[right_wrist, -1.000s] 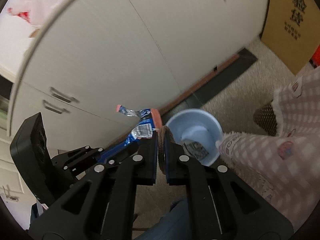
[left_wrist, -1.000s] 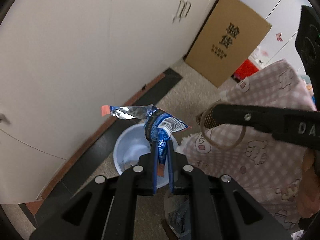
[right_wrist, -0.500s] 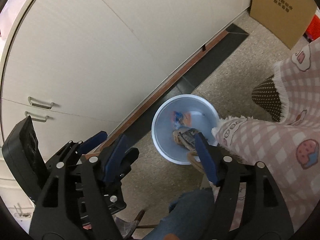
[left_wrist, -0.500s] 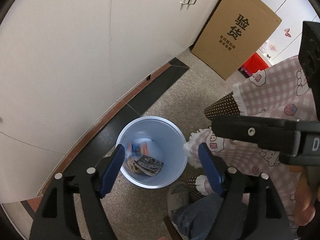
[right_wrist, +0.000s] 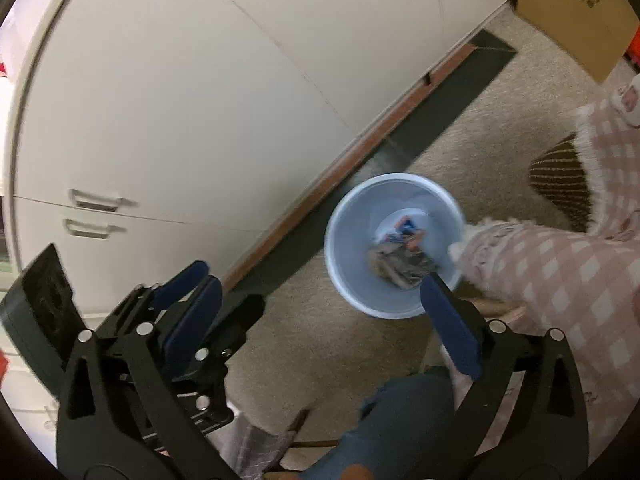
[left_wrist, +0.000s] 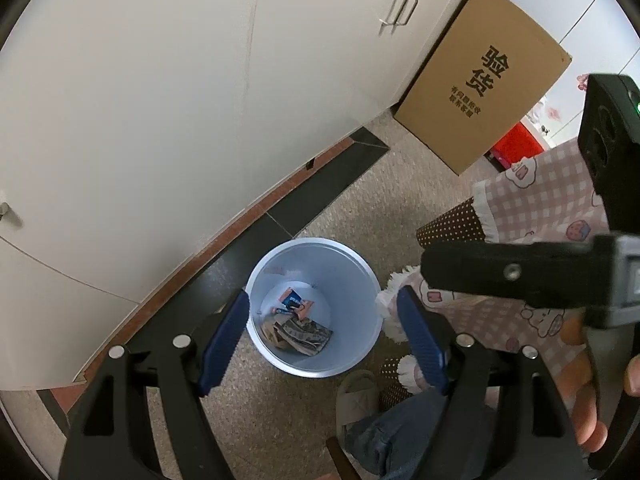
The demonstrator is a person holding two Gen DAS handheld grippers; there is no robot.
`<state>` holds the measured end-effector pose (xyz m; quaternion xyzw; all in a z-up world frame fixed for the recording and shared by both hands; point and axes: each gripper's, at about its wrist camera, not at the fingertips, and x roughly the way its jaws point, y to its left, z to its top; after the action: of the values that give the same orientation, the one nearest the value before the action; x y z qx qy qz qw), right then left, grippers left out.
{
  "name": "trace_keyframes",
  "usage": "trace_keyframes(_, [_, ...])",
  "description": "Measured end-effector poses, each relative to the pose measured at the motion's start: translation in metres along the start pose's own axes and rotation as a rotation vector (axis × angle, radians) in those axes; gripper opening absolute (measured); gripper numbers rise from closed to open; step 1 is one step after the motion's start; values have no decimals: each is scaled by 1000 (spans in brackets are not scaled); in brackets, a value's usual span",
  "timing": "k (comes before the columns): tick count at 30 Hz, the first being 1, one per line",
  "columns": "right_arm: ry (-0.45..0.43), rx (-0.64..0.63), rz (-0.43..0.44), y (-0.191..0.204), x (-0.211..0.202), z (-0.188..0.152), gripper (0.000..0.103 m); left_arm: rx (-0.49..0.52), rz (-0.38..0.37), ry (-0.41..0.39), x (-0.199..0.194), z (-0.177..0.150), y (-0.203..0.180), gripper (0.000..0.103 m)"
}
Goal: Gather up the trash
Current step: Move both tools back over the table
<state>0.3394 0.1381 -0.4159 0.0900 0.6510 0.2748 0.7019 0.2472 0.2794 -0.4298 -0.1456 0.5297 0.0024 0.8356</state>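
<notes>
A pale blue bin [left_wrist: 354, 280] stands on the beige floor below both grippers. Inside it lie a blue and orange wrapper [left_wrist: 295, 302] and crumpled printed wrappers [left_wrist: 306, 334]. My left gripper [left_wrist: 322, 300] hangs open above the bin with nothing between its blue pads. The right gripper [right_wrist: 320, 284] is also over the bin [right_wrist: 332, 240]; its jaws are opening wide and hold nothing. The same wrapper [right_wrist: 405, 227] shows in the right wrist view, slightly blurred. The right gripper's black body [left_wrist: 520, 276] crosses the left wrist view on the right.
White cupboard doors [left_wrist: 160, 100] rise just behind the bin, with a dark floor strip [left_wrist: 320, 196] at their foot. A cardboard box [left_wrist: 480, 80] leans at the back right. A pink checked cloth [left_wrist: 540, 196] hangs beside the bin. A person's jeans leg [left_wrist: 396, 432] and slipper [left_wrist: 356, 396] are near.
Both grippers opened; the blue wrapper left the left one and a brownish ring-shaped piece left the right one. The wrapper now lies in the bin. The right jaws spread wider still.
</notes>
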Motion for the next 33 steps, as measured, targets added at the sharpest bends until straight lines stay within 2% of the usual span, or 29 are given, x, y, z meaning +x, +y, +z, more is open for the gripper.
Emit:
trace_keyframes(1, [1, -8, -6, 2, 0, 0, 97, -5, -1, -4, -2, 0, 1, 75])
trace_keyframes(3, [5, 7, 56, 3, 1, 0, 97, -13, -2, -10, -4, 0, 4, 75])
trace_keyframes(9, [11, -6, 121, 16, 3, 1, 97, -49, 0, -19, -10, -6, 17, 75])
trace_keyframes(14, [-39, -54, 39, 31, -13, -1, 97, -63, 6, -27, -18, -11, 27, 75])
trace_keyframes(19, [-187, -146, -14, 60, -74, -6, 97, -46, 13, -57, -38, -7, 17, 75])
trace_keyframes(24, [-380, -190, -59, 69, -155, -28, 97, -1, 49, -163, -88, 1, -15, 83])
trace_keyframes(29, [-532, -169, -105, 50, -223, -63, 97, 61, 47, -266, -135, 6, -58, 86])
trace_keyframes(33, [-620, -127, -138, 22, -266, -95, 97, 118, 35, -336, -169, 8, -102, 87])
